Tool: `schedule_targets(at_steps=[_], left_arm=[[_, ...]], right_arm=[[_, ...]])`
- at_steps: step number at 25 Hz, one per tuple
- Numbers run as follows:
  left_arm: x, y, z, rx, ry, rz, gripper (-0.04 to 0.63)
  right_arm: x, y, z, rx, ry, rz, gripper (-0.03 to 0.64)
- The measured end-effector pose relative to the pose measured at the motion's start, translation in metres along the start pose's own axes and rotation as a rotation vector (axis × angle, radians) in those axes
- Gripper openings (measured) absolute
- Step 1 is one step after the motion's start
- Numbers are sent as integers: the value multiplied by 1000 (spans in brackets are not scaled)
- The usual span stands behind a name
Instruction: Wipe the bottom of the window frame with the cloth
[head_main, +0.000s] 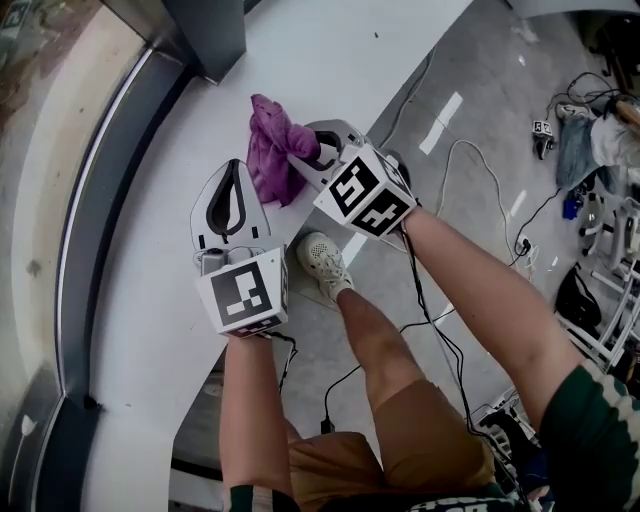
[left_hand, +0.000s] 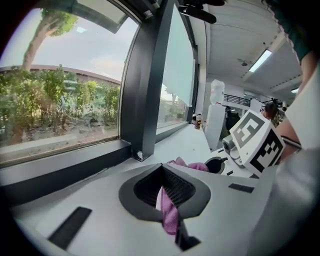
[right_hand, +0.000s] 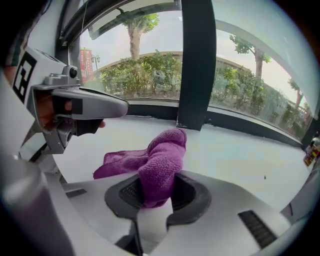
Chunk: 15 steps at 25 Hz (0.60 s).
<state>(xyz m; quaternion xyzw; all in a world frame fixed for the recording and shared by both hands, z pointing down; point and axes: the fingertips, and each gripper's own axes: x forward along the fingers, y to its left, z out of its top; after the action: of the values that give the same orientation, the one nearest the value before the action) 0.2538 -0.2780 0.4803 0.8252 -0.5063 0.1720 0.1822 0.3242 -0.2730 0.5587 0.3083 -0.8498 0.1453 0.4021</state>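
Head view: white sill (head_main: 330, 50), cloth (head_main: 268, 150) apparently touching it.

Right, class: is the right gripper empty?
No, the right gripper has its jaws shut on the cloth.

Head view: the window frame (head_main: 100, 230) runs out at the left edge. The right gripper (head_main: 302, 152) has its jaw tips buried in folds of the cloth (head_main: 268, 150). The floor clutter (head_main: 590, 150) at far right is too small to identify. Left gripper view: the left gripper (left_hand: 164, 180) has its jaws closed on a thin strip of cloth; the jaw bodies mask the rest. Right gripper view: the cloth's gripped end is sunk between the jaws, and the left gripper is cropped by the left edge.
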Motion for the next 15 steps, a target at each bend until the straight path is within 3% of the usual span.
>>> schedule_targets(at_steps=[15], left_arm=[[-35, -30, -39, -44, 65, -8, 8]], right_arm=[[-41, 26, -57, 58, 53, 1, 103]])
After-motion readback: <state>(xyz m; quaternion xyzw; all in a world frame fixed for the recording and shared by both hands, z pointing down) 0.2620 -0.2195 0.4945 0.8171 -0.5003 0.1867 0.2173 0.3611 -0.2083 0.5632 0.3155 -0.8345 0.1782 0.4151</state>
